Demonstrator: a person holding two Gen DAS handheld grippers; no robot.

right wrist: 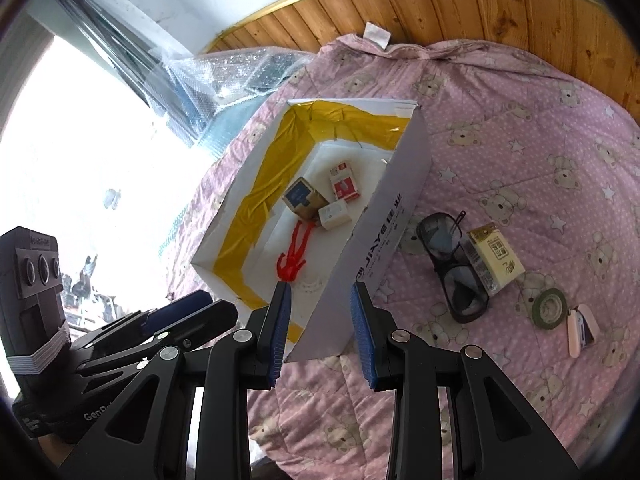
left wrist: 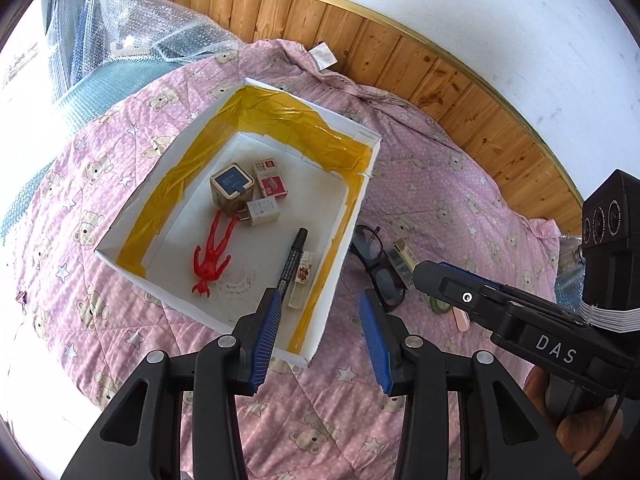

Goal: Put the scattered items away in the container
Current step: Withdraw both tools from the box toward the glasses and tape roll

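Lining the white box [left wrist: 120,258], yellow tape wrinkles along its walls.

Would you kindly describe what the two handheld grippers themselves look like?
Both the left gripper and right gripper are matte black, with silver pivot bolts and ribbed blue finger pads. One arm reads "DAS" in white. Each carries a black three-lens camera block strapped with white bands.
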